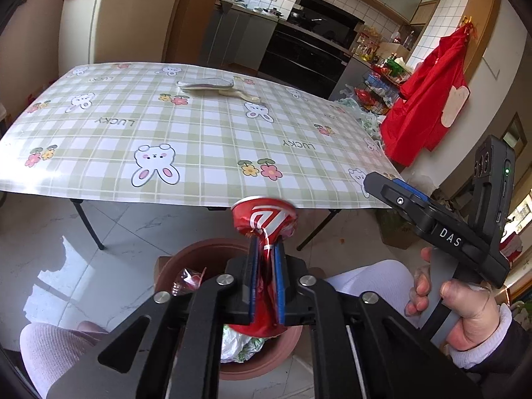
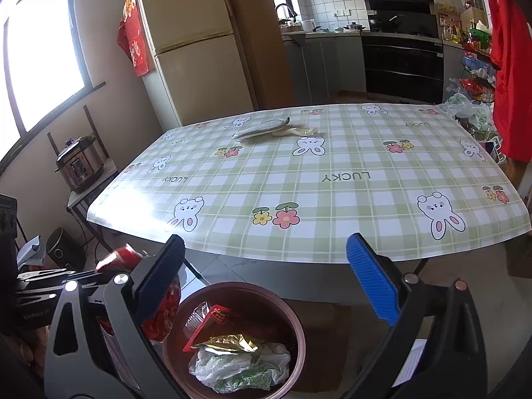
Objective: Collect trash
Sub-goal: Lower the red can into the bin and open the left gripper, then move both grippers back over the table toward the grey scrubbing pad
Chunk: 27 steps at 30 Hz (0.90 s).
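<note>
Left wrist view: your left gripper (image 1: 266, 249) is pinching a crushed red can (image 1: 264, 219) between its blue pads, the can's flared top sticking out past the fingertips and its lower end hanging below the jaws. You are holding it right over the brown trash bin (image 1: 206, 249), which is sitting on the pale tiled floor in front of the table (image 1: 166, 126) with its green checked bunny cloth. Some wrappers are showing inside the bin on either side of your gripper. Over on the right, your right hand (image 1: 465, 312) is gripping the handle of the right gripper (image 1: 385, 186), up near the table's edge. A flat grey item (image 1: 206, 83) is lying on the far part of the table.

Right wrist view: your right gripper (image 2: 266, 259) is spreading its jaws wide with nothing between the blue pads, pointing toward the table edge above the bin (image 2: 292, 326). Inside the bin, a red packet (image 2: 212, 322), a gold foil wrapper (image 2: 229, 342) and a crumpled plastic bag (image 2: 239, 369) are piling up. At the left, the red can (image 2: 116, 257) is peeking out behind your finger, beside the bin's rim.
</note>
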Available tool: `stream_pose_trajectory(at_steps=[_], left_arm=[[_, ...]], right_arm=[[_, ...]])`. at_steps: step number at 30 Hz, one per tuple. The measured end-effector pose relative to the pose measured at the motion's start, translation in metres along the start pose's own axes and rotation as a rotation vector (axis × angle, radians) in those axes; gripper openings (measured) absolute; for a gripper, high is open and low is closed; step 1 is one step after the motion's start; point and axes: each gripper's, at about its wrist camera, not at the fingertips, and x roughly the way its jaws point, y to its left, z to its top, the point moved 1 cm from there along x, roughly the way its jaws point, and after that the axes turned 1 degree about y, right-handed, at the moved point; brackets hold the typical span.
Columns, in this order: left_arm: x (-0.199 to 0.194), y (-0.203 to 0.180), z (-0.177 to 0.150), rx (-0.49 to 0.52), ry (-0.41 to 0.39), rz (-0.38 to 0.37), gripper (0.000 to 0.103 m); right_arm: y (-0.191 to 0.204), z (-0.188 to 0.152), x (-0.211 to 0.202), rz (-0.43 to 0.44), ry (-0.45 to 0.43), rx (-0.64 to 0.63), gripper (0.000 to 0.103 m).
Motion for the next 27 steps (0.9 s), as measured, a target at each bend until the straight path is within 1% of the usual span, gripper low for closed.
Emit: stream_pose_trajectory(at_steps=[2,4,6,7,9,14,18,22,27], left_arm=[[0.002,0.003,-0.001,-0.014,0.002,-0.003,0.037],[0.002,0.009,-0.001,-0.036,-0.002,0.006,0.042],[0.000,0.012,0.000,-0.051,-0.018,0.028,0.053],[-0.001,0.014,0.000,-0.056,-0.026,0.042,0.056],[-0.003,0.015,0.001,-0.054,-0.032,0.079,0.069],[-0.004,0.015,0.001,-0.025,-0.041,0.138,0.084],[-0.006,0.016,0.001,-0.005,-0.057,0.180,0.091],[-0.006,0.022,0.001,-0.013,-0.056,0.214,0.093],[-0.007,0.033,0.008,-0.005,-0.078,0.260,0.095]], right_arm=[[-0.001,-0.001,0.001,0.000,0.005,0.000,0.096],[-0.001,-0.002,0.002,-0.001,0.013,-0.002,0.096],[-0.001,-0.003,0.003,0.000,0.018,0.001,0.096],[-0.001,-0.003,0.004,0.000,0.019,0.002,0.096],[-0.001,-0.004,0.005,-0.001,0.023,0.000,0.096],[0.000,-0.007,0.008,-0.002,0.035,-0.004,0.096],[0.000,-0.009,0.009,-0.004,0.045,-0.002,0.096],[-0.001,-0.011,0.012,-0.008,0.057,-0.006,0.096],[-0.002,-0.010,0.020,-0.019,0.073,-0.019,0.097]])
